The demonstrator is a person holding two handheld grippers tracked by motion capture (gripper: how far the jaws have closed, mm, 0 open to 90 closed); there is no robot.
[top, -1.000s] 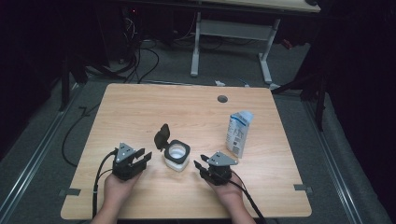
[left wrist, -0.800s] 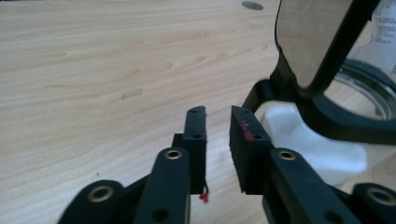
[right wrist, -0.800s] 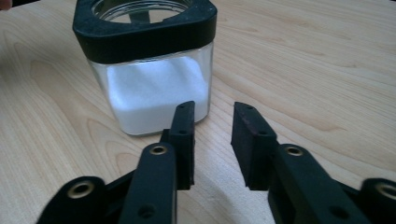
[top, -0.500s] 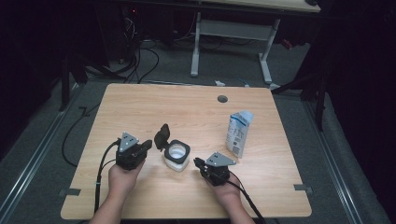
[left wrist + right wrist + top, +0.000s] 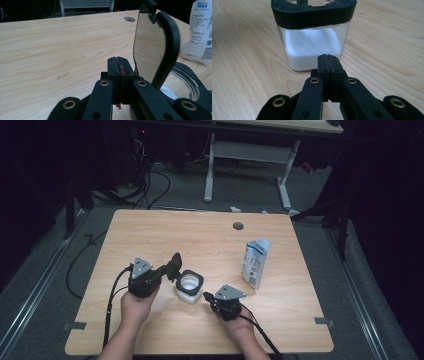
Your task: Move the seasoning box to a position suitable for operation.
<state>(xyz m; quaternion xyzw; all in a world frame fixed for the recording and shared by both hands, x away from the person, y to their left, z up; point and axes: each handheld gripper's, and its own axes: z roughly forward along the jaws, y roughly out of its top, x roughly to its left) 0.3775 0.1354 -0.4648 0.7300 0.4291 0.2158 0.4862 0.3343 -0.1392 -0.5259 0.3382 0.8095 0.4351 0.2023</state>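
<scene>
A clear square jar (image 5: 189, 287) with a black rim holds white powder and stands at the table's front middle. Its black hinged lid (image 5: 175, 261) stands open on the jar's left side. My left gripper (image 5: 165, 271) is shut with nothing in it, its tips just beside the raised lid (image 5: 155, 42). The jar's rim (image 5: 190, 82) lies to the right of the left gripper (image 5: 117, 62). My right gripper (image 5: 206, 296) is shut and empty, just right of the jar. In the right gripper view, the shut tips (image 5: 327, 60) sit close in front of the jar's wall (image 5: 313, 42).
A white and blue milk carton (image 5: 256, 262) stands upright to the right of the jar and shows as a carton (image 5: 202, 30) at the far right of the left gripper view. A round cable hole (image 5: 238, 226) sits near the wooden table's (image 5: 150, 230) far edge.
My left gripper has moved forward and right, up beside the open lid. The right gripper has shifted slightly left toward the jar. Jar and carton have not moved.
</scene>
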